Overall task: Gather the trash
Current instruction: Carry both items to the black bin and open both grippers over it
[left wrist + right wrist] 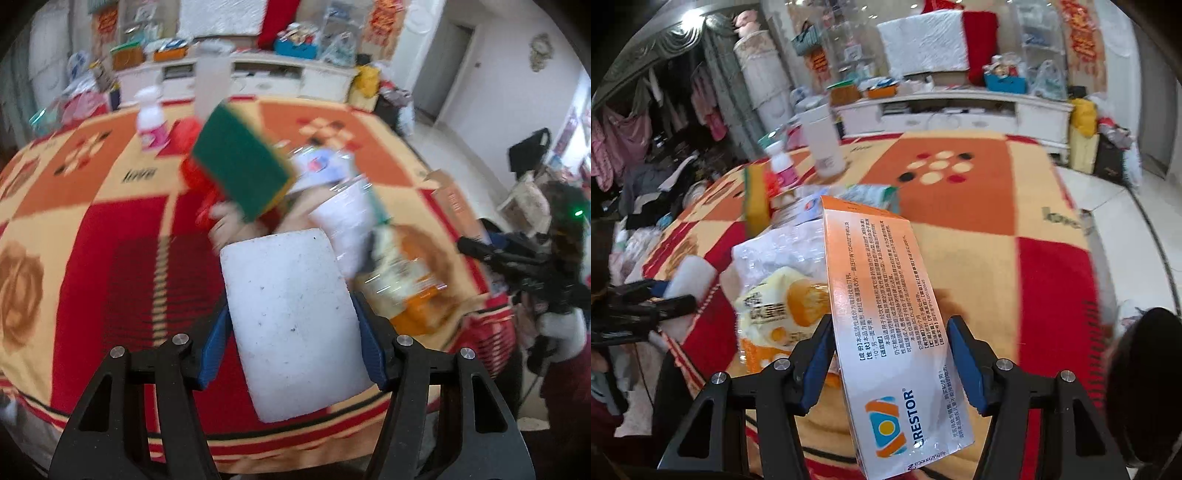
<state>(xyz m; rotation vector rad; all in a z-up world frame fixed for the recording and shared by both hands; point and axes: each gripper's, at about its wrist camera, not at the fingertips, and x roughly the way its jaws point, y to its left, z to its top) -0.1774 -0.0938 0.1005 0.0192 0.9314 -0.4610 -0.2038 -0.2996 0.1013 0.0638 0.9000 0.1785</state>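
Observation:
My left gripper is shut on a white foam block, held over the patterned table. Just beyond it lies a pile of trash: a green and yellow sponge, a red plastic bag, a clear crumpled wrapper and an orange snack packet. My right gripper is shut on an orange and white Crestor medicine box, held above the table to the right of the same pile, where the snack packet and sponge show.
A white tumbler and a small pink-labelled bottle stand at the far side of the table. A white cabinet with clutter lies behind. Cardboard boxes stand on the floor to the right.

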